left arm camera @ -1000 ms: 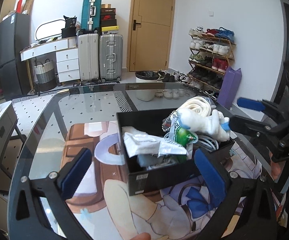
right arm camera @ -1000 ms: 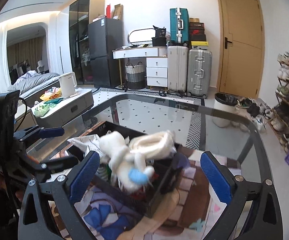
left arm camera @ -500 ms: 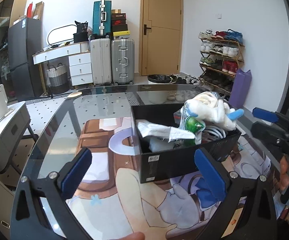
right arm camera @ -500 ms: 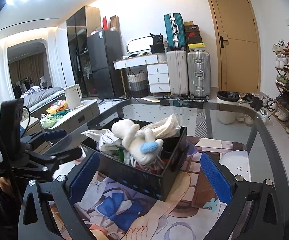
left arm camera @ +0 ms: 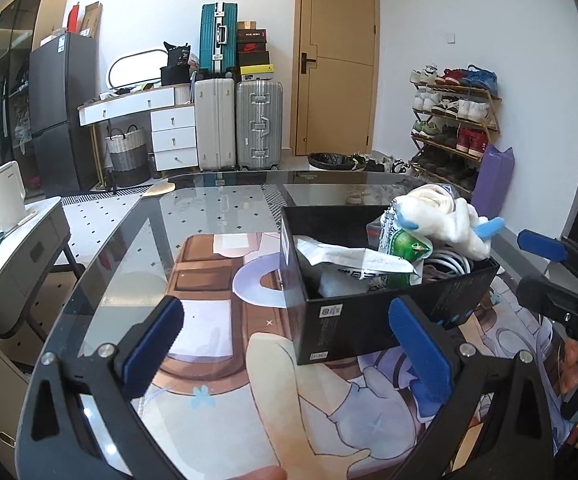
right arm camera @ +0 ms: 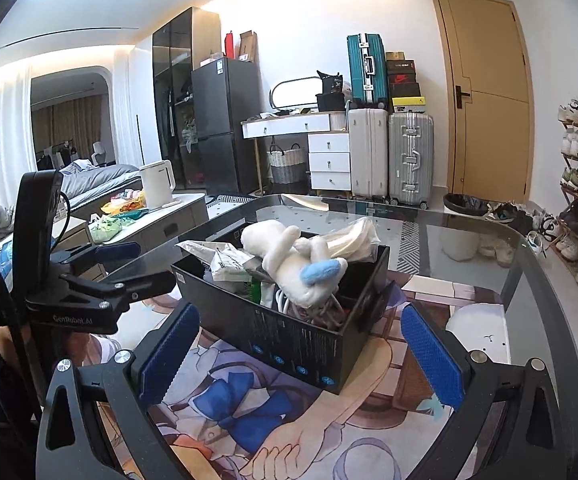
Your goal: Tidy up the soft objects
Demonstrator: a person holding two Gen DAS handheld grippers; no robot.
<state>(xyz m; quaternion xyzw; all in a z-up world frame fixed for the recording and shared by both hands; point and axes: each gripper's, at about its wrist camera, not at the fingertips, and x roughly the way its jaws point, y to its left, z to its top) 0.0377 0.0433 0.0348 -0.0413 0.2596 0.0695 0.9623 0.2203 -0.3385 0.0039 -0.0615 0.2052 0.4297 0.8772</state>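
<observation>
Fingers first: my left gripper [left arm camera: 287, 344] has its blue pads spread wide with nothing between them, hanging over the near part of the printed mat [left arm camera: 225, 412], and my right gripper [right arm camera: 301, 354] is just as wide and just as empty. From the right camera I also see the left gripper out at the left edge of the picture, off to the near left of the box, apart from it. From the left camera the right gripper sits at the right edge, beside the box's right end, not touching it.

Beyond both sets of fingers stands the black box [left arm camera: 353, 324] on the mat, which lies on the glass table [left arm camera: 225, 196]. The box is full to above its rim. A white plush toy [right arm camera: 289, 264] with a light blue tip lies on top, toward the right end as the left camera sees it, resting on coiled white cable [left arm camera: 451, 262]. Next to it are a crumpled white packet [left arm camera: 349, 258] and a green packet [left arm camera: 405, 242].

Farther off, past the table, stand two upright suitcases [left arm camera: 239, 124], a wooden door [left arm camera: 339, 64] and a shoe rack [left arm camera: 453, 120] at the far right.
</observation>
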